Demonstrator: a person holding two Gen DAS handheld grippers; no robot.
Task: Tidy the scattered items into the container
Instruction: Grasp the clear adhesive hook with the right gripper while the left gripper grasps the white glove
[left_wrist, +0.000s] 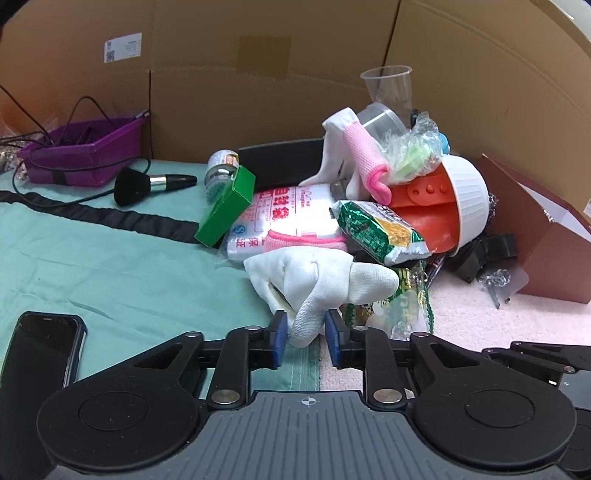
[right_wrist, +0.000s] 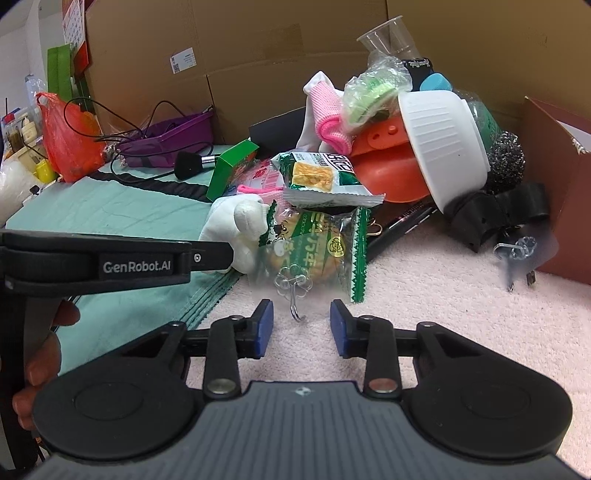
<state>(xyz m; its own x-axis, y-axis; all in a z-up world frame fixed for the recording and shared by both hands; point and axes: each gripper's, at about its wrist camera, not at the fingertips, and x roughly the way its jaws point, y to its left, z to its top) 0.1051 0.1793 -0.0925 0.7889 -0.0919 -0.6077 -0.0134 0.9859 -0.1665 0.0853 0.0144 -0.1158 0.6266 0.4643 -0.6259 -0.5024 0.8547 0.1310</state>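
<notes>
Left hand-held gripper pinching a white glove at the near edge of an overflowing pile

My left hand-held gripper (left_wrist: 306, 335) is pinching one thin fold of the white glove (left_wrist: 317, 277), which lies on the near edge of the heap, touching the cracker packet (right_wrist: 317, 247). My right hand-held gripper (right_wrist: 302, 320) is spread and holds nothing, with a clear plastic hook (right_wrist: 293, 291) just beyond its tips. I judge the hold shallow: only a bit of cloth sits between the pads, so a quick lift could let the glove slip free. The glove also tucks under the pink-edged bag (left_wrist: 284, 218), so pulling may drag that along or tip the green box (left_wrist: 226, 205). The white bowl (left_wrist: 467, 199) leans steeply on the orange tray (left_wrist: 421, 218) at the far right; a jolt could roll it off. The purple bin (left_wrist: 83, 151) sits well apart at far left, a long carry over the counter (left_wrist: 110, 266).
</notes>
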